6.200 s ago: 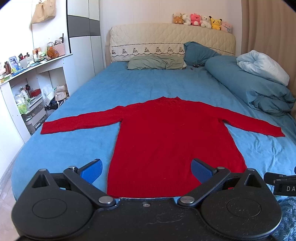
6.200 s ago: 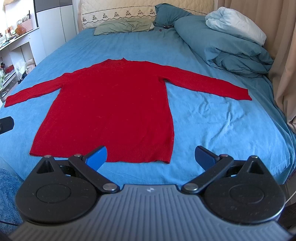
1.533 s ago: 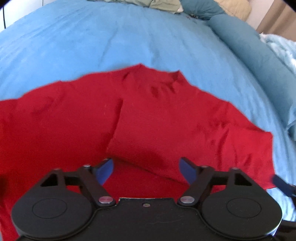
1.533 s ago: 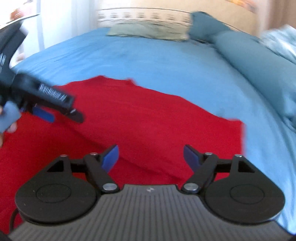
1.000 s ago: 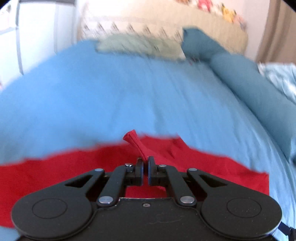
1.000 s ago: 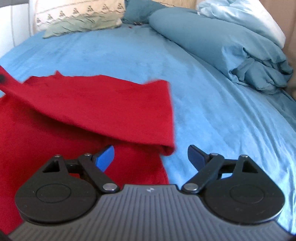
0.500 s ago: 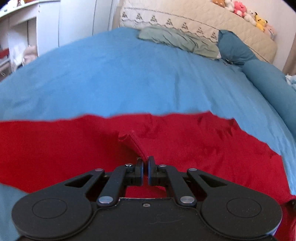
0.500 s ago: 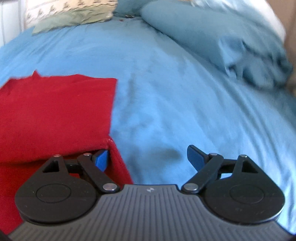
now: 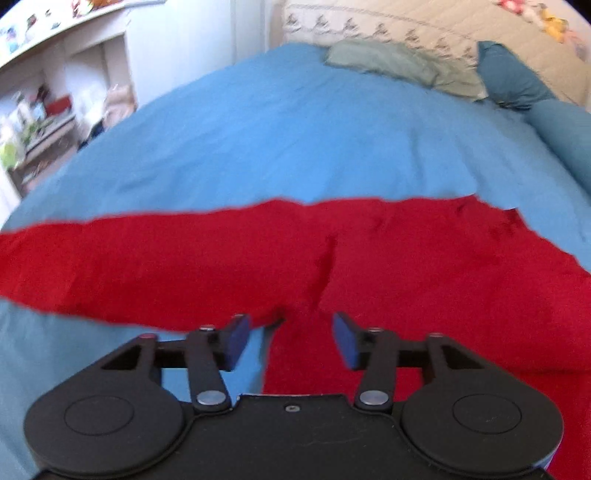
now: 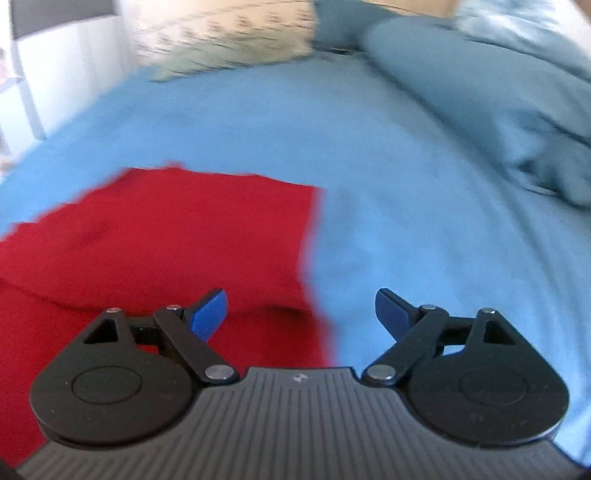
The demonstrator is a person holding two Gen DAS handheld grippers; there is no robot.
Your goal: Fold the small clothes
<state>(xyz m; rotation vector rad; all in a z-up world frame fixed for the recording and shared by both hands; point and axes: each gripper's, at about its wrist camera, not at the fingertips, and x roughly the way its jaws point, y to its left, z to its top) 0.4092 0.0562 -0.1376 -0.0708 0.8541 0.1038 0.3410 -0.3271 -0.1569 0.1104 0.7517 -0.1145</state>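
Note:
A red knit sweater (image 9: pixel 388 266) lies on the blue bed sheet (image 9: pixel 295 147). In the left wrist view its left sleeve (image 9: pixel 110 258) stretches out to the left and the body fills the right. My left gripper (image 9: pixel 291 338) is open and empty, low over the spot where sleeve meets body. In the right wrist view the sweater (image 10: pixel 166 240) shows with its right side folded over, a straight fold edge on the right. My right gripper (image 10: pixel 301 315) is open and empty above the sweater's right edge, its left fingertip (image 10: pixel 208 314) over red cloth.
A green pillow (image 9: pixel 399 66) and dark blue pillow (image 9: pixel 513 79) lie by the quilted headboard (image 9: pixel 406 26). White shelves (image 9: pixel 55 110) with clutter stand left of the bed. A bunched blue duvet (image 10: pixel 498 92) lies along the bed's right side.
My left gripper has let go of the pinched red cloth and opened; the cloth now lies flat. My right gripper has shifted a little, still open over the right edge.

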